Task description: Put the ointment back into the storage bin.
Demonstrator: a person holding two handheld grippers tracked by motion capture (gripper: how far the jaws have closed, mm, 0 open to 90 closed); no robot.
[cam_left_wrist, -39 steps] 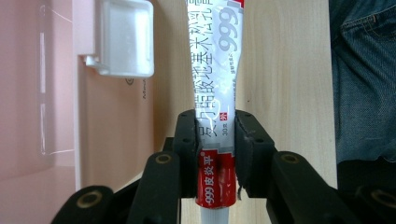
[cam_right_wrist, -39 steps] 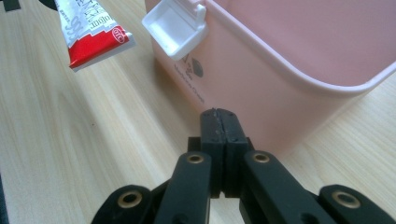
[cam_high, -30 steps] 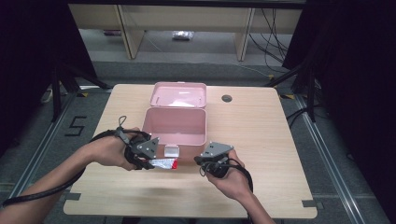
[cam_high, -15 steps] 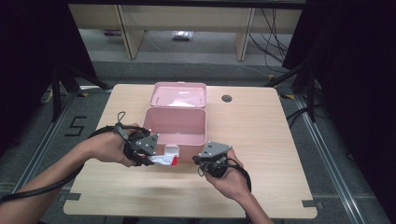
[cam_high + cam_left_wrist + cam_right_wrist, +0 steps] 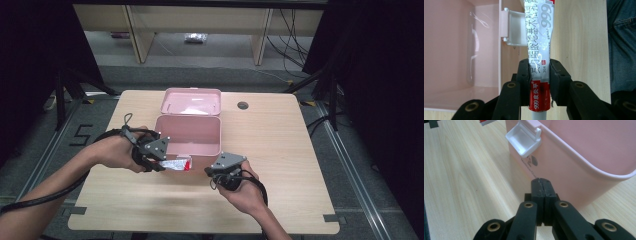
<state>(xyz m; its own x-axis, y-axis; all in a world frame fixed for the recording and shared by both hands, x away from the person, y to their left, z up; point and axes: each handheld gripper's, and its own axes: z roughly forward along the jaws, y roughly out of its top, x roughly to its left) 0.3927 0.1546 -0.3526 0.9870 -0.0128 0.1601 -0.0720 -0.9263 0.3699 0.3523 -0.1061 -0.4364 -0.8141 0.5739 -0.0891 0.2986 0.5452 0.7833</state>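
Since 1.0 s ago, the left gripper (image 5: 161,161) has been raised slightly toward the pink box (image 5: 188,134), with the silver-and-red ointment tube (image 5: 539,62) clamped between its 2 jaws just beside the box's white latch (image 5: 515,28). The right gripper (image 5: 543,183) is held closed and empty against the box's front wall.

1. I work at a light wooden table (image 5: 280,150).
2. It has a small round hole (image 5: 243,105) near its far edge.
3. Black tape (image 5: 330,218) sits at the near corner on my right.
4. A number 5 (image 5: 81,135) is marked on the grey floor to my left.
5. Past the table stands a wooden shelf (image 5: 137,30), with black cables (image 5: 295,35) hanging beside it.
6. My blue jeans (image 5: 621,45) show past the table's edge.
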